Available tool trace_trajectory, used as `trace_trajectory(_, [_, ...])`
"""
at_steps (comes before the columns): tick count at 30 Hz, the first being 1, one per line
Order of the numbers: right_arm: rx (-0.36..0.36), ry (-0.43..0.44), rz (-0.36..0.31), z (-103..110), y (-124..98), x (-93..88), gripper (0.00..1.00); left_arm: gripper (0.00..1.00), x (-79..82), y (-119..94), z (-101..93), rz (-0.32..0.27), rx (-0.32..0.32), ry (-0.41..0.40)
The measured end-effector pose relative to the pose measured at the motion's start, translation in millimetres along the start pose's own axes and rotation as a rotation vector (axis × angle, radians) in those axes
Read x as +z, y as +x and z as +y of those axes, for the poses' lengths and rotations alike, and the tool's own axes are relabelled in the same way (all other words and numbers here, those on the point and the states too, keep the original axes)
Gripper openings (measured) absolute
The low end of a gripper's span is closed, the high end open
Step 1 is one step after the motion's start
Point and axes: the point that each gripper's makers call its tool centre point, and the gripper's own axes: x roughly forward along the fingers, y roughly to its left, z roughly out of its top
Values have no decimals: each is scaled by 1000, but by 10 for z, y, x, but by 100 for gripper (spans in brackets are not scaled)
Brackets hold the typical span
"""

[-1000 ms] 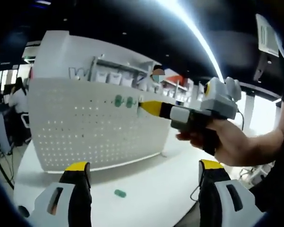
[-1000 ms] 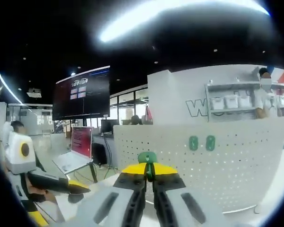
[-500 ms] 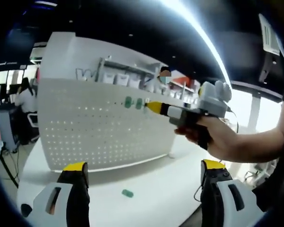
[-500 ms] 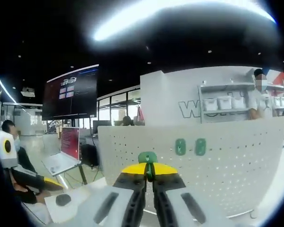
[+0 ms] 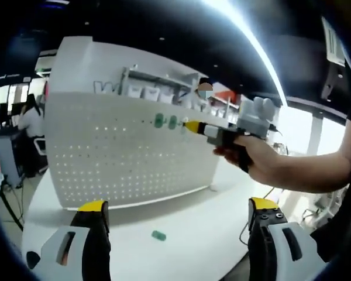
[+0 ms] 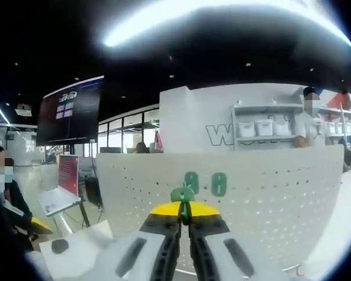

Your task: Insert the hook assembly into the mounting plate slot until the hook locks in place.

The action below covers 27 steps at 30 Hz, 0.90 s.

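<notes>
A: Where's the green hook [image 6: 182, 195]?
B: Clamped in the right gripper [image 6: 183, 212] jaws, mostly hidden, before the pegboard [image 6: 269, 199].
A: Left gripper [image 5: 178, 225]?
B: Jaws apart, over the desk [image 5: 193, 216]; another hook [image 5: 158, 235] lies there.

White perforated mounting plate [image 5: 128, 152], standing upright on the white tabletop [image 5: 181, 222]: one. Small green plastic hooks: four. Two are mounted side by side on the plate, the left [image 5: 158, 120] and the right [image 5: 172, 122]; one lies loose on the tabletop [image 5: 158, 235]; one is pinched in the right gripper [image 6: 184, 209] between its yellow-tipped fingers [image 6: 164, 209], seen as a green tab [image 6: 182, 194]. Grippers: two, the left gripper [image 5: 178, 213] included.
</notes>
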Motion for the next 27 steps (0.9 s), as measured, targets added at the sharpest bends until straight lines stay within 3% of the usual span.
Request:
trace_trajectory(14, [-102, 23, -18, -472, 184, 46, 1, 100, -36, 42, 121, 21, 21, 2])
trace_trajectory(27, [-168, 53, -27, -742, 328, 32, 1, 99, -82, 69, 230, 42, 40, 0])
